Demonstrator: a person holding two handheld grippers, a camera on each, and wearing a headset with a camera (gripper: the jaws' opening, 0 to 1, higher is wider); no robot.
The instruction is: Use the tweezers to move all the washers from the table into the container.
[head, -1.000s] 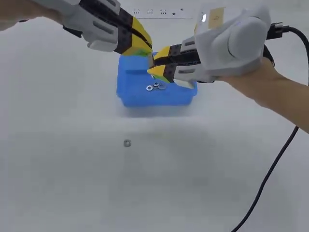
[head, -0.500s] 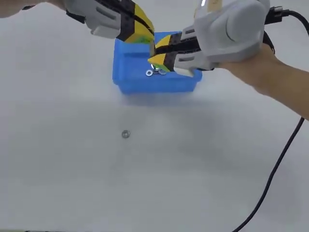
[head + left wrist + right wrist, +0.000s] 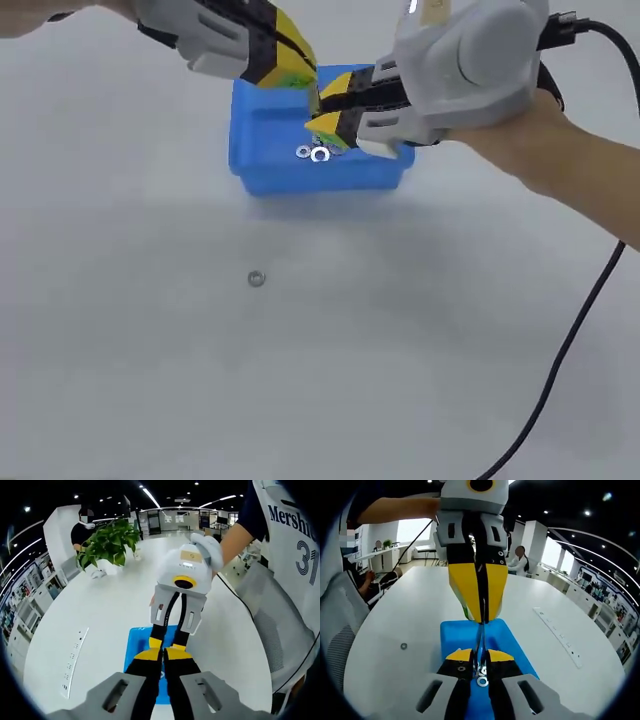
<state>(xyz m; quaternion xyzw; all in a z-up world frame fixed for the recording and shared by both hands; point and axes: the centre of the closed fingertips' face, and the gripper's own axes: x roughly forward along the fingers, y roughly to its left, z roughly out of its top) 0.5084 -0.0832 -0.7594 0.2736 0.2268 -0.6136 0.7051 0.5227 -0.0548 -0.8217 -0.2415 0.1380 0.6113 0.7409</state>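
Note:
A blue container (image 3: 300, 181) stands on the white table (image 3: 420, 350), with two washers (image 3: 319, 155) on its floor. One washer (image 3: 256, 279) lies on the table in front of it, and shows again in the right gripper view as a small washer (image 3: 403, 645). My left gripper (image 3: 300, 78) comes in from the upper left and my right gripper (image 3: 325, 128) from the right; they meet tip to tip over the container. Silver tweezers (image 3: 480, 640) run from the left gripper's jaws down between my right gripper's (image 3: 480, 656) jaws. A washer (image 3: 482, 681) sits just under the tweezer tips.
A black cable (image 3: 570, 340) trails from the right gripper across the table's right side. A potted plant (image 3: 107, 545) stands far off on the table. A white strip (image 3: 557, 635) lies on the table beside the container (image 3: 452, 635).
The head camera shifted a little. Both grippers stayed together over the container. A washer now lies bright and flat on the container floor below the tweezer tips.

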